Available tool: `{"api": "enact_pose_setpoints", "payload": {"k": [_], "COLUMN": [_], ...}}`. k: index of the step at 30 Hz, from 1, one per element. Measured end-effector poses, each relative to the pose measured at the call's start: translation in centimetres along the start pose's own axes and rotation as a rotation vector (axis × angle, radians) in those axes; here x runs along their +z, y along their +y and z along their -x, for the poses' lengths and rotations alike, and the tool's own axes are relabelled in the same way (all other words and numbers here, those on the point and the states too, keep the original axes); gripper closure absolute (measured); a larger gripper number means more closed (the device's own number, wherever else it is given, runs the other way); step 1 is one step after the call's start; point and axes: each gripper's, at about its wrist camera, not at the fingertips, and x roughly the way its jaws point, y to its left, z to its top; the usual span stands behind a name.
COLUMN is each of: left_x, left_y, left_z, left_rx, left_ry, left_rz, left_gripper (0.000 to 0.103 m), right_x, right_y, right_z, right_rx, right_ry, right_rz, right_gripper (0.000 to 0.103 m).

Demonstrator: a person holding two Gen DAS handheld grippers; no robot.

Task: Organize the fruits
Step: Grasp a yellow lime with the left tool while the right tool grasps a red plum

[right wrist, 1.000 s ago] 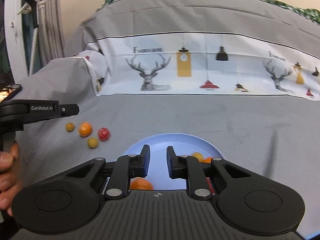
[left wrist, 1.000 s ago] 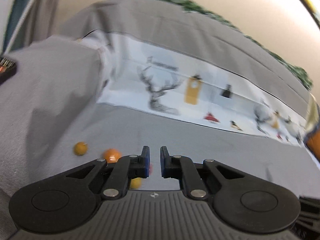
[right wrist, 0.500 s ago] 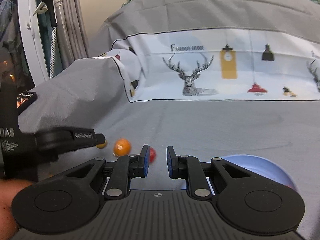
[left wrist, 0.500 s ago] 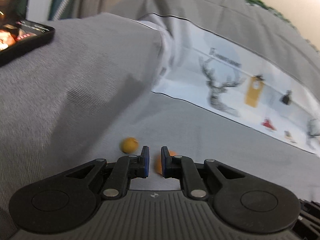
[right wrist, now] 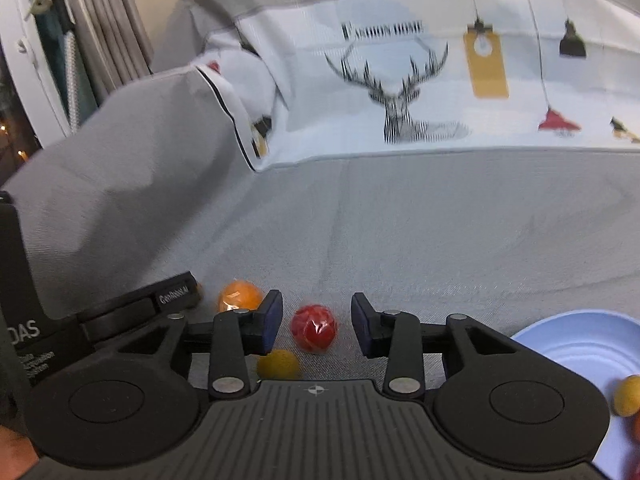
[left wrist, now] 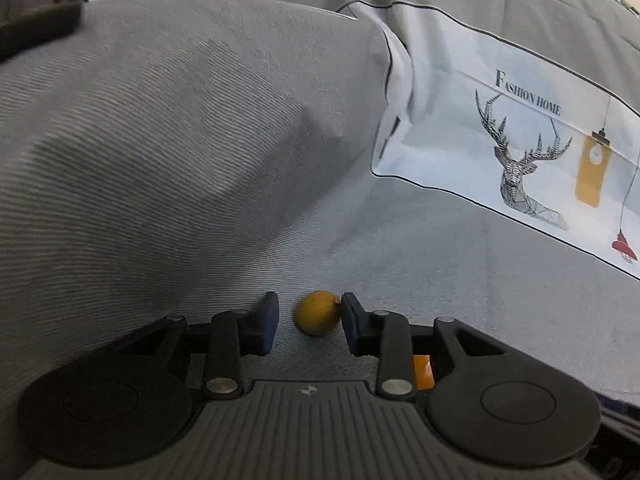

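While both jaws were opening, I had the left gripper (left wrist: 306, 322) set down around a small yellow-orange fruit (left wrist: 318, 312) on the grey sofa cover (left wrist: 460, 280); that fruit sat between the pads, close against the right-hand one, not squeezed yet. An orange fruit (left wrist: 423, 371) showed only as a sliver under that gripper's right linkage. Moving right, the right gripper (right wrist: 316, 322) straddled a red fruit (right wrist: 313, 329), jaws partly open, clear gaps either side. A yellow fruit (right wrist: 278, 364) lay just below its left pad. Further right, the blue plate (right wrist: 576, 340) held a few fruits at its edge.

Step, I judged: twin pick-up, pre-grasp. Next move would need each pair to centre, close gently, then carry to the plate.

Only the right view showed the plate, the red fruit and the left gripper's tip near the orange one.
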Motion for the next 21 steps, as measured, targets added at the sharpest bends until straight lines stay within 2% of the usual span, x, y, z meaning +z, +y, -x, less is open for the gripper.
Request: {"api": "enact_pose_setpoints", "payload": {"k": [3,4,5,6,7,8,11,14,21], "left_x": [0.0,-0.1,-0.1,-0.1,-0.1,-0.1,0.0,0.1,0.0], "left_y": [-0.3,-0.3,-0.2,-0.2,-0.1,0.0,0.1,0.0,-0.8], "left_z": [-0.5,-0.6,-0.6,-0.6,-0.4,-0.3,0.5,1.5,6.4], "left_rx": [-0.001,-0.003,-0.005,-0.009,-0.010,-0.007,-0.006,-0.035,-0.182], "left_ry": [0.014,0.024,0.028,0.030,0.028,0.025,0.006,-0.011,-0.081], "left_rz": [-0.014,-0.015,-0.015,-0.015,-0.015,-0.016,-0.015,-0.021,-0.066], "left_gripper": [0.065,0.068,0.075,0.076,0.076,0.076,0.076,0.076,0.076], "right_x": [0.3,0.3,0.3,0.2,0.1,0.1,0.3,0.8,1.5], "right_y": [0.3,0.4,0.6,0.7,0.7,0.7,0.9,0.8,-0.1], "right_z": [-1.1,-1.5,-1.8,-2.1,-2.3,-2.4,-1.5,0.4,6.3], "right_rx": [0.009,0.006,0.001,-0.002,-0.003,-0.005,-0.015,-0.014,-0.033], "right_ry": [0.034,0.047,0.059,0.066,0.073,0.073,0.040,-0.007,-0.099], "right_rz": [0.007,0.018,0.026,0.029,0.029,0.029,0.044,0.049,0.046], "right_gripper": [0.063,0.063,0.063,0.063,0.069,0.070,0.071,0.071,0.071]}}
